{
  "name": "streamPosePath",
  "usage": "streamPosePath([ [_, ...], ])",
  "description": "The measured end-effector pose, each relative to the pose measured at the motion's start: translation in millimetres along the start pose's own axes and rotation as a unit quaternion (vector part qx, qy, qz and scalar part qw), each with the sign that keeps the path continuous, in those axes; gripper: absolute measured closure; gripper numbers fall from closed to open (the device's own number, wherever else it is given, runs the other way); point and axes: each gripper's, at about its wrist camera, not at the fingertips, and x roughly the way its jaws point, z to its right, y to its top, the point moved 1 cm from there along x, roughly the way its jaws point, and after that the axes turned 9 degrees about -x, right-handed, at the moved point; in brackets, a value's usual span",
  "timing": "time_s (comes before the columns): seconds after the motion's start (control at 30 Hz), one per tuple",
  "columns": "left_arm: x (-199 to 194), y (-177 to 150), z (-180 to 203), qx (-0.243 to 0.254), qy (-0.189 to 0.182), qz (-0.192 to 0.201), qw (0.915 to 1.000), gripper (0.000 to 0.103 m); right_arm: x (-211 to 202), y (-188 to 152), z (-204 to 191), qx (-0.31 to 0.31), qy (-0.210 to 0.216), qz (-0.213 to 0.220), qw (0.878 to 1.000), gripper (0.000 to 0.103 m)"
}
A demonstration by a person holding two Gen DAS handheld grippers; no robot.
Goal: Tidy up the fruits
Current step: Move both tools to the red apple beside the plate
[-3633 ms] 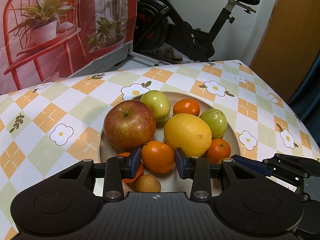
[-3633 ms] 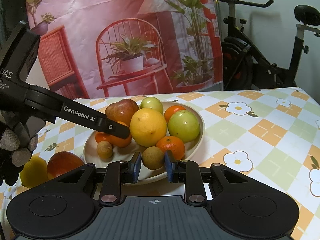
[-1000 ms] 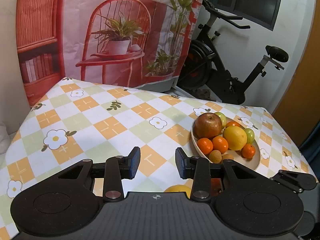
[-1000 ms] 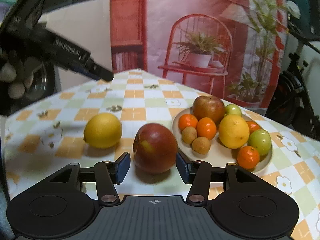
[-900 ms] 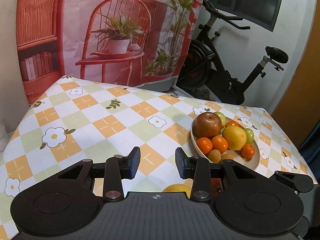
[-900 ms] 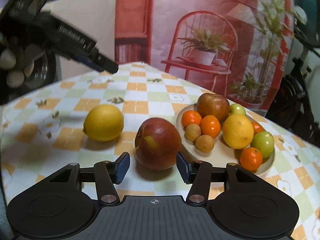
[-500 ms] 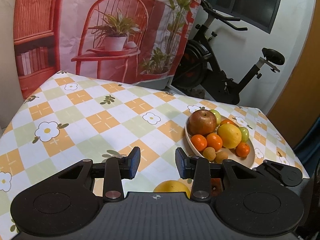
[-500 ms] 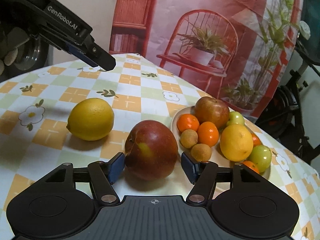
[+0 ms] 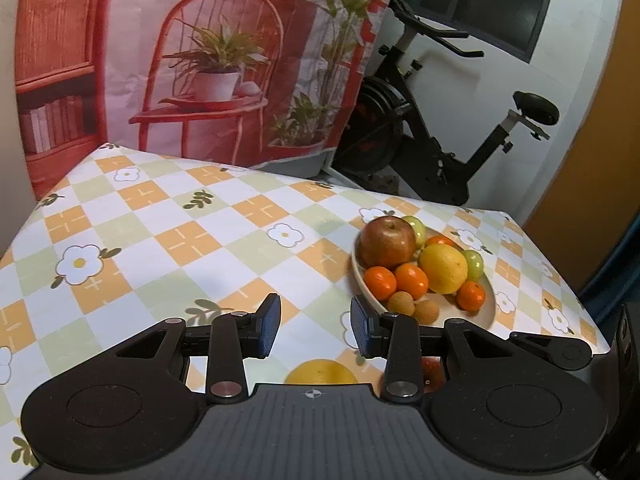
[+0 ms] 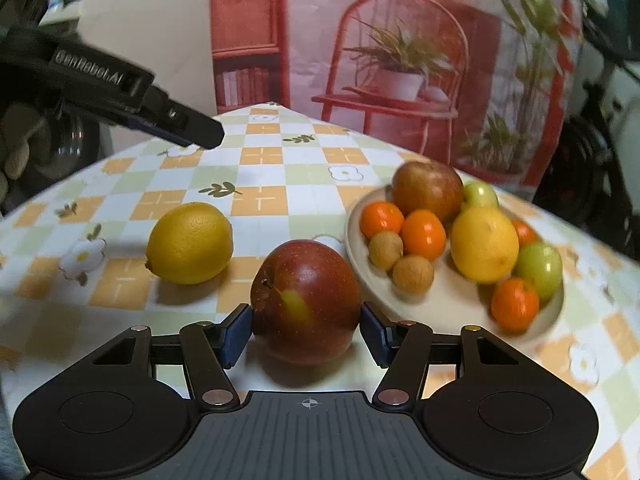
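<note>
We see the right gripper (image 10: 306,334) low over the table (image 10: 264,184), its fingers (image 10: 236,334) flanking a red apple (image 10: 306,300). The jaws have just been closing a little, with the apple between them. The left pad sits at the skin; whether either pad presses, we cannot tell. The apple rests on the cloth just beside the plate (image 10: 448,304). A lemon (image 10: 189,243) lies left of it, apart.

The plate holds a second apple, a lemon, small oranges, green fruits and two brown ones.

Our left gripper (image 9: 315,326) hangs above the table, fingers (image 9: 268,326) parted with nothing between them. From its view the lemon (image 9: 321,372) shows below the fingers, the plate (image 9: 486,304) to the right.
</note>
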Motion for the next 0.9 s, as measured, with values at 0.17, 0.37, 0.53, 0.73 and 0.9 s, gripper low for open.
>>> streamPosePath([
  [0.17,5.0,-2.6,11.1,0.007,-0.014,-0.012,0.9998,0.063,-12.2,-9.8,16.8,0.069,0.041,-0.002,0.997,0.048],
  [0.37,14.6,-7.9,29.7,0.024,-0.035,-0.034,0.9985,0.063,-20.7,-22.9,40.0,0.132,0.062,0.005,0.989,0.048],
  [0.53,24.8,-11.3,43.6,0.032,-0.043,-0.051,0.9973,0.063,-24.0,-30.9,51.6,0.154,0.066,0.015,0.986,0.048],
  [0.73,36.0,-12.8,53.9,0.029,-0.048,-0.071,0.9959,0.063,-28.4,-37.8,59.5,0.165,0.06,0.026,0.984,0.047],
  [0.9,47.5,-12.5,65.1,0.029,-0.057,-0.089,0.994,0.063,-33.8,-44.2,66.5,0.171,0.061,0.035,0.983,0.046],
])
